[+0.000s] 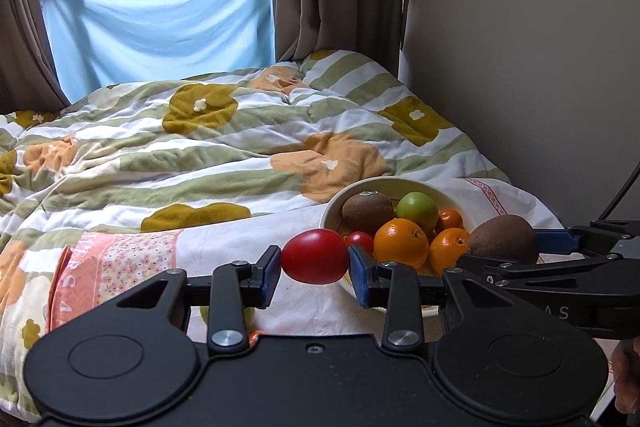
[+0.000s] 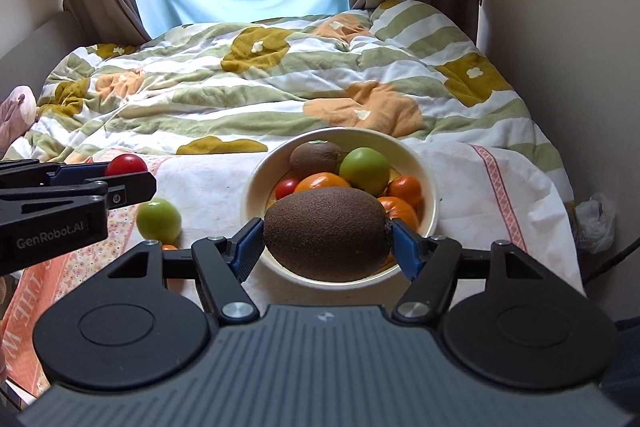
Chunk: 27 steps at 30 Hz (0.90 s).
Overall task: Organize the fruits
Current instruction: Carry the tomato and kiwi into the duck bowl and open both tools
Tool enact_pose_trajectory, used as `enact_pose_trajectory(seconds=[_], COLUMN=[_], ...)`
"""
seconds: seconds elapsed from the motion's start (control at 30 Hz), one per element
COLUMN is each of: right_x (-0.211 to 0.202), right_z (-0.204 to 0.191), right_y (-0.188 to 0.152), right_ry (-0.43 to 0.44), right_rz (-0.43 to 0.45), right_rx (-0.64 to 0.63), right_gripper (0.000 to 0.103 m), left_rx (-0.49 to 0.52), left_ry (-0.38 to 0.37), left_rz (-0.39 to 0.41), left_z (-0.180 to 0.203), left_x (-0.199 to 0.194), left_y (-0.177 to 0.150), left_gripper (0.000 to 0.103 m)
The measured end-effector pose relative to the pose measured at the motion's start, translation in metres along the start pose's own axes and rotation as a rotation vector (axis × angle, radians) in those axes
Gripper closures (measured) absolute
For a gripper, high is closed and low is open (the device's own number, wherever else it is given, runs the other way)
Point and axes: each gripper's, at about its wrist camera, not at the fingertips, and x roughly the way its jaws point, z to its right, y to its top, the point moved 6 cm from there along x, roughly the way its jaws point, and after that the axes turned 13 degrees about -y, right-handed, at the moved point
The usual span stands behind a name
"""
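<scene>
While my left tongs (image 1: 315,259) pinch a red tomato (image 1: 315,257), my right tongs (image 2: 326,241) clamp a kiwi (image 2: 326,233) above the bowl (image 2: 428,171); "GenRobot.AI" marks the left tongs.

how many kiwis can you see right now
2. One kiwi is clamped in the right gripper just above the near side of the bowl; the other kiwi lies at the bowl's back. More could be buried under the other fruit.
</scene>
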Motion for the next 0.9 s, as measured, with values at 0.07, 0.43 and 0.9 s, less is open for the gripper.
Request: enact_pose_trajectory(seconds=[0.07,0.43,0.9], right_x=[0.007,0.051,0.072], right_z=[0.008,0.037,0.043], right_y=[0.002,0.01,0.003], right_ry=[0.012,0.093,0.157], right_rz=[-0.001,-0.027,-0.062], right_rx=[-0.016,-0.117,-0.162], right_gripper=[0.021,0.021,0.021], left_rx=[-0.001,-0.002,-0.051], left_ry=[0.009,0.084,0.117], left_rz=[-0.006,-0.061,-0.074], left_z=[0.006,0.017,0.017], left_x=[0.011,0.082,0.103], left_y=[0.001,0.002,0.003], left_gripper=[0.063,0.063,0.007])
